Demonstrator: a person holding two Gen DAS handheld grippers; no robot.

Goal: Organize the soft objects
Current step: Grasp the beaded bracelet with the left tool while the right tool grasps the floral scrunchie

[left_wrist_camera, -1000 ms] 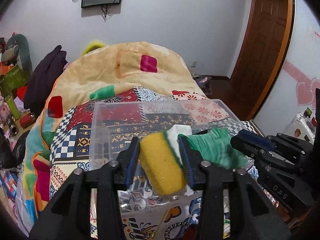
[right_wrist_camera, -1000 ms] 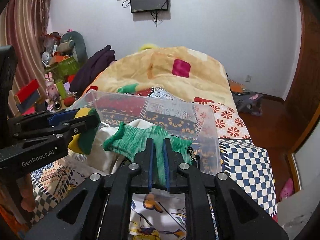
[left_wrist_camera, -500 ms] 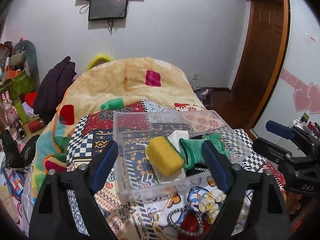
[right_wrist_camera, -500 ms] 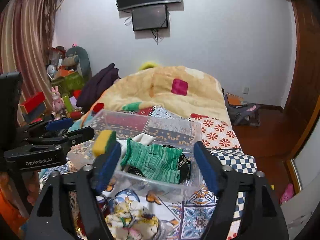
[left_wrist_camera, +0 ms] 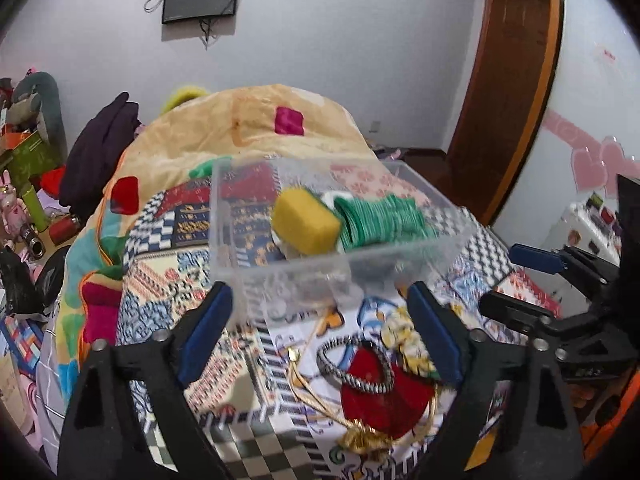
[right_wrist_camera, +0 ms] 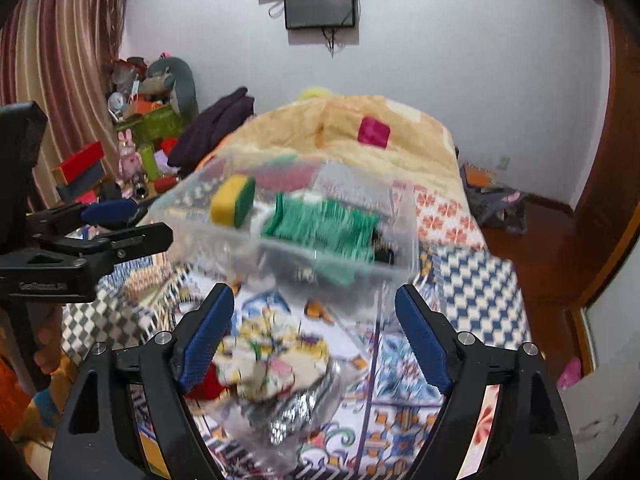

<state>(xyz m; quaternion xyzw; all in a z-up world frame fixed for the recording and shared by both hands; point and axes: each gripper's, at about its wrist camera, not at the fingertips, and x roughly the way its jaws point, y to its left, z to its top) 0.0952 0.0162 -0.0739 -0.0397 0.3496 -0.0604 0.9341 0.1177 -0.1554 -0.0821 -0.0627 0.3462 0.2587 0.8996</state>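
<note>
**Both grippers empty, next soft things lie just below them**

The left gripper (left_wrist_camera: pixel 320 336) stands wide with nothing between its blue pads; the right gripper (right_wrist_camera: pixel 314 336) is likewise spread wide and empty; each hangs over the patterned bed cover (left_wrist_camera: pixel 168 276), on the near side of the clear plastic bin (left_wrist_camera: pixel 288 276).

The bin holds a yellow sponge (left_wrist_camera: pixel 306 220) with a green scouring face, standing tilted beside a green knitted sock (left_wrist_camera: pixel 380 220) whose long axis runs across the bin; something white shows between them, and a dark item sits at the sock's far end in the right wrist view, though blur makes it hard to name.

Loose on the bed, between grippers and bin: a red pouch (left_wrist_camera: pixel 384 400) with a striped cord, directly ahead of the left gripper; a crumpled floral cloth (right_wrist_camera: pixel 272 364) on clear wrapping, directly ahead of the right; each gripper is thus nearest its own item, with the bin straight beyond.
</note>
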